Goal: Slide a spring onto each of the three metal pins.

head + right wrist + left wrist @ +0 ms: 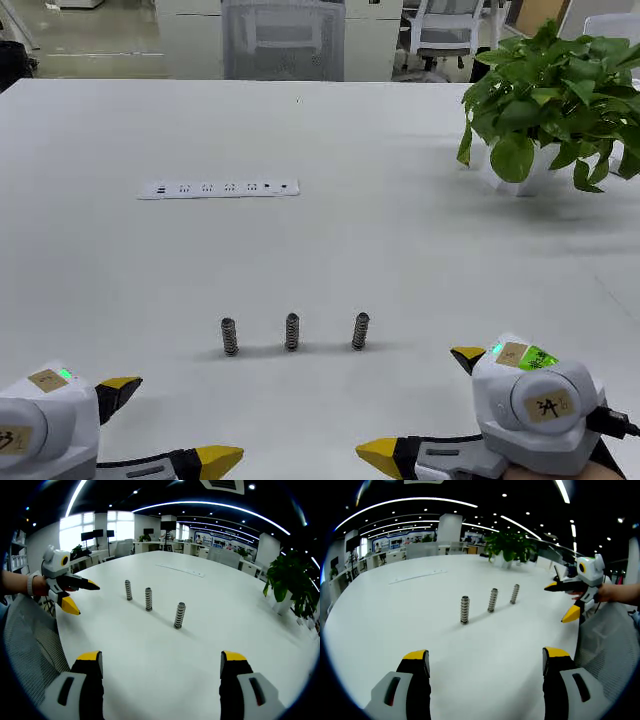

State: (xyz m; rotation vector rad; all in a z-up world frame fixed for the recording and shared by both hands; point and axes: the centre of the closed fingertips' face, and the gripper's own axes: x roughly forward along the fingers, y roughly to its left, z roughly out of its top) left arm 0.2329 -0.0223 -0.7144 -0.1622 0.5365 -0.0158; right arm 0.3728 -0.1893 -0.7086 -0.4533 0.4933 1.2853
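Note:
Three upright metal pins stand in a row on the white table, each with a spring around it: left spring [230, 336], middle spring [292, 331], right spring [360, 331]. The same row appears in the left gripper view, nearest spring [464, 609], and in the right gripper view, nearest spring [179, 615]. My left gripper [175, 420] is at the bottom left, open and holding nothing; its yellow-tipped jaws stand wide apart [485, 661]. My right gripper [420, 405] sits at the bottom right, open too, with nothing between its jaws [162, 662]. Both are short of the pins, nearer to me.
A white power strip [218, 188] lies flat behind the pins. A potted green plant [550, 100] stands at the back right corner. Office chairs [283, 38] stand beyond the far table edge. Bare tabletop [400, 250] surrounds the pins.

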